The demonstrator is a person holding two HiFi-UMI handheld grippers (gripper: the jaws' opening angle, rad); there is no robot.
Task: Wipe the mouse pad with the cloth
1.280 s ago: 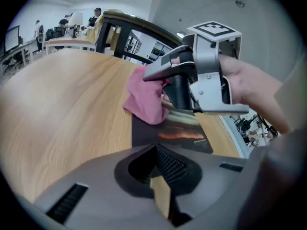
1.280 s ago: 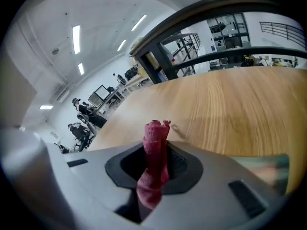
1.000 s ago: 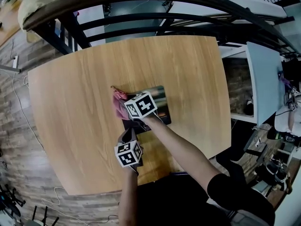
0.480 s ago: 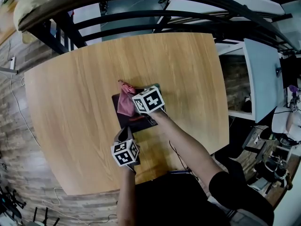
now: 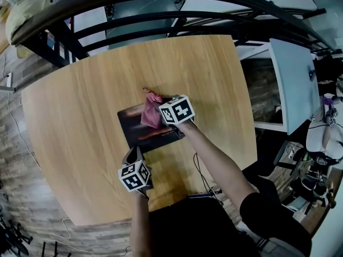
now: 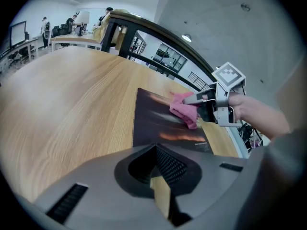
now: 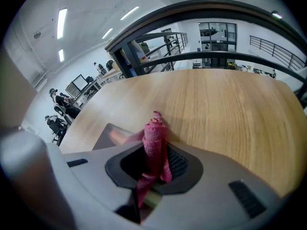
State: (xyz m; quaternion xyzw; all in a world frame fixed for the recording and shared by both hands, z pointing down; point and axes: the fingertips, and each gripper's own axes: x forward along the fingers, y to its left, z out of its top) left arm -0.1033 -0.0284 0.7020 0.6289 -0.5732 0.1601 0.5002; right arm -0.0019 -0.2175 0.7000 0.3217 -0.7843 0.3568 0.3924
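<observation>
Moved: cloth [image 5: 150, 113] slid right, now on the mouse pad [image 5: 134, 131], far right part.
Right gripper [image 5: 156, 114]: pinches cloth, pressing it down to rub.
Left gripper [image 5: 133, 153]: tips together, empty, at pad's near edge, maybe to stop sliding.

Mouse pad [image 5: 135, 128] partly beneath cloth [image 5: 151, 114]

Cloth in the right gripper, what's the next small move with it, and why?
Probably sweep the right gripper left and toward the person across the mouse pad, with the cloth pressed flat. The cloth is clamped in its jaws and sits at the pad's far edge, partly over the wood, while most of the dark surface lies bare to its left and nearer.
</observation>
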